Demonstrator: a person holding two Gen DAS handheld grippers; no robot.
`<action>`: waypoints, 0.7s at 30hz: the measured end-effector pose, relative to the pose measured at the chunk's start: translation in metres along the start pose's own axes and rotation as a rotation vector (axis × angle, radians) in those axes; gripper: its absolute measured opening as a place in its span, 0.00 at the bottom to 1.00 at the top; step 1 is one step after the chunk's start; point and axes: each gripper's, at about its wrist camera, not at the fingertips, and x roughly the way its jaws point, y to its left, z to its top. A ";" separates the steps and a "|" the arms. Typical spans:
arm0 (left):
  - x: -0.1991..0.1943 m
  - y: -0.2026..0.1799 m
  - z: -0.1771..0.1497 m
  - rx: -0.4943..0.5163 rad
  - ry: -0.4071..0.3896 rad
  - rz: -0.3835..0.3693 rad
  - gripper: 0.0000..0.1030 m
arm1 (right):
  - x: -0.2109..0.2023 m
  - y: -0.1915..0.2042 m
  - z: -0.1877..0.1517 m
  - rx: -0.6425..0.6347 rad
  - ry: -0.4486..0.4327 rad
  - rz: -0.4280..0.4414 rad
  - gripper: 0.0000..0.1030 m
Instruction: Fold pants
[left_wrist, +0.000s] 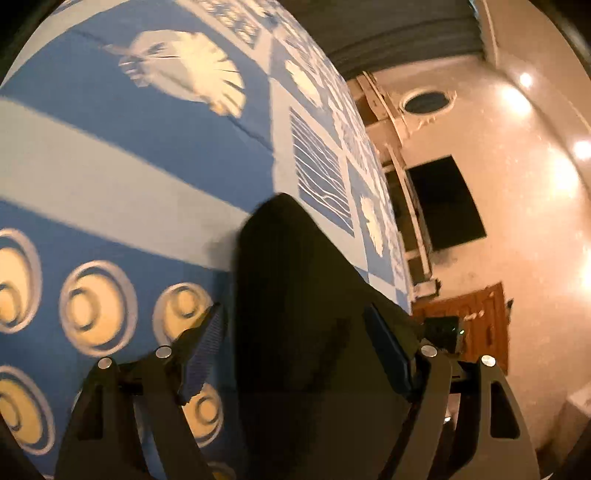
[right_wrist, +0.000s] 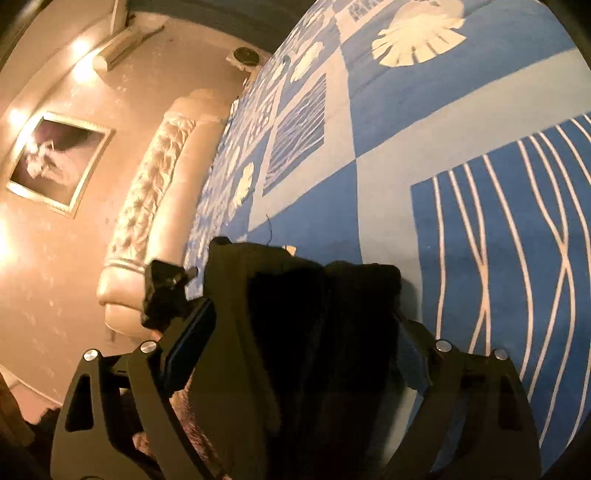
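The pants (left_wrist: 295, 314) are dark fabric lying on a blue and white patterned bedspread (left_wrist: 147, 147). In the left wrist view my left gripper (left_wrist: 295, 343) has its jaws wide apart, with the dark cloth lying between them, not pinched. In the right wrist view the pants (right_wrist: 295, 332) fill the gap between the jaws of my right gripper (right_wrist: 299, 339), which also stand wide apart. The right finger of that gripper is partly hidden by the cloth.
The bedspread (right_wrist: 443, 147) covers a bed with a cream tufted headboard (right_wrist: 155, 206). A framed picture (right_wrist: 55, 162) hangs on the wall. A brown wooden cabinet (left_wrist: 476, 314) and a dark screen (left_wrist: 447, 203) stand past the bed's edge.
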 end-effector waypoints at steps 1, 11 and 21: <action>0.005 -0.004 -0.002 0.035 0.010 0.045 0.48 | 0.001 -0.001 -0.002 -0.006 0.012 -0.021 0.55; 0.015 -0.028 -0.010 0.184 -0.017 0.275 0.34 | 0.000 -0.008 -0.011 0.012 -0.025 -0.023 0.41; 0.013 -0.032 -0.013 0.200 -0.026 0.312 0.31 | 0.002 0.001 -0.013 0.021 -0.042 -0.037 0.41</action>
